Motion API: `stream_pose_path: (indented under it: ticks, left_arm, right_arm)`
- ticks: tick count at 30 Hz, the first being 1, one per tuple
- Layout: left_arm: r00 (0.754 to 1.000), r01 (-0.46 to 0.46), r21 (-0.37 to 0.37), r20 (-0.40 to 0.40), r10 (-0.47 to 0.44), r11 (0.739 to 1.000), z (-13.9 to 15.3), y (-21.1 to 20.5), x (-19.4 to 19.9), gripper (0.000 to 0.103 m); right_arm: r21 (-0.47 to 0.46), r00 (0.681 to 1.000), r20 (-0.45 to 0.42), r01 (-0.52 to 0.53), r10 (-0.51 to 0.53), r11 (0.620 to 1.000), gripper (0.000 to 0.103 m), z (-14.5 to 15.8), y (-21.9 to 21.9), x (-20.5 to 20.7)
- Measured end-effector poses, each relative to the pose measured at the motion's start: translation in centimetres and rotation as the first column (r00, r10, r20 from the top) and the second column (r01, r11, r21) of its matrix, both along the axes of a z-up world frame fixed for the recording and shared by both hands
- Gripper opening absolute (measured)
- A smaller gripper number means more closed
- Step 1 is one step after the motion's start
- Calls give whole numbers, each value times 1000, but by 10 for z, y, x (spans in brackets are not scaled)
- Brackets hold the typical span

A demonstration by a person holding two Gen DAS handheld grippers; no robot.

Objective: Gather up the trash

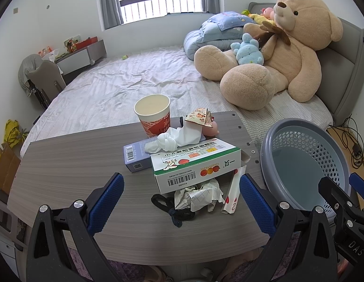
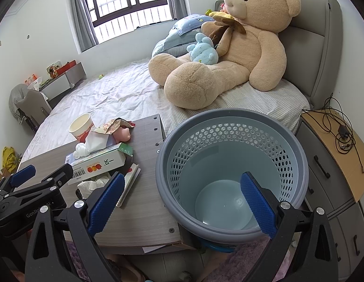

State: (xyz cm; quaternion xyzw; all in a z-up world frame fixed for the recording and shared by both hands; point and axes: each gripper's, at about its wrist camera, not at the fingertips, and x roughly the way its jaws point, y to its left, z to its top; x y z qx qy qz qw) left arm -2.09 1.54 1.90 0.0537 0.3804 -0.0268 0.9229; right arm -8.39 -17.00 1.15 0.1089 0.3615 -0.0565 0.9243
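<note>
While both tools hang above the near edge of the grey wood-grain tabletop [image 1: 64,169], the left gripper [image 1: 182,202] has its blue-padded fingers [image 1: 106,202] spread wide with nothing between them. Just beyond it lie a crumpled ball of white paper [image 1: 198,195], a black knotted cord [image 1: 172,209] and a thin white card with red hearts [image 1: 232,195]. On top of the paper sits a white-and-green cardboard medicine box [image 1: 196,166], and behind that a blue-grey carton [image 1: 135,157] with a twisted white tissue [image 1: 174,139] draped over it. Further back stand a red-and-white paper cup [image 1: 153,115], a torn orange snack wrapper [image 1: 199,116] and a small pink toy [image 1: 212,128].

The right gripper [image 2: 182,202] is likewise released, holding nothing, poised over the rim of the round grey perforated plastic waste basket [image 2: 231,117], which stands just beside the table's right end. Its inside looks bare.

Beyond the table is a bed with a pale checked sheet [image 2: 125,94], where a large tan teddy bear [image 2: 240,47] sits against the grey headboard [image 2: 308,42].
</note>
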Motion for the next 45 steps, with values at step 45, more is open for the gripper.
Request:
stream_pose_path:
  ticks: [45]
  left_arm:
    - [991,-96,18,-87,97,995,-45,84,15,97]
  right_arm:
    - [49,976,-115,-181,185,982,94,-50,71,48]
